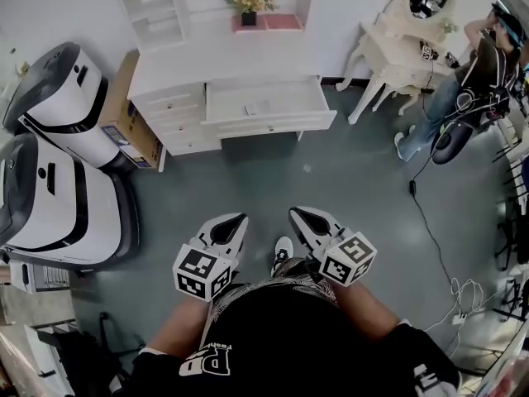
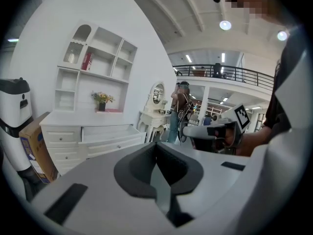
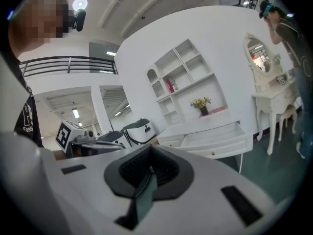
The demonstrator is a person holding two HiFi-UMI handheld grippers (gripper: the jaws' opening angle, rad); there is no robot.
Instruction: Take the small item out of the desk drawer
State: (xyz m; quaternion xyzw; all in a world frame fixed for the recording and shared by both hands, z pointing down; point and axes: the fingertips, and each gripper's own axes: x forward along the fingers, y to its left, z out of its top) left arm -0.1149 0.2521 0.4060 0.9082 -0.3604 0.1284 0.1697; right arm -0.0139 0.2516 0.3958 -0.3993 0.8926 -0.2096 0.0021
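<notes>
**Short of the counter point(image 1: 207, 60): the approach step**

Across the floor point(image 1: 347, 172) from the counter, you hold both grippers low before you, well apart from its open drawer point(image 1: 273, 124). The left gripper point(image 1: 237, 220) and right gripper point(image 1: 299, 214) each have their fingers pressed together, with nothing between them. A small pale item point(image 1: 255, 107) lies inside the drawer, near its middle. Next, by my judgement: walk up, spread one gripper's fingers, and reach in.

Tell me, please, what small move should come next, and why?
Probably step closer to the white desk: its drawer stands open with a small item inside, yet the left gripper and right gripper, both shut and empty, hang well short of it.
</notes>
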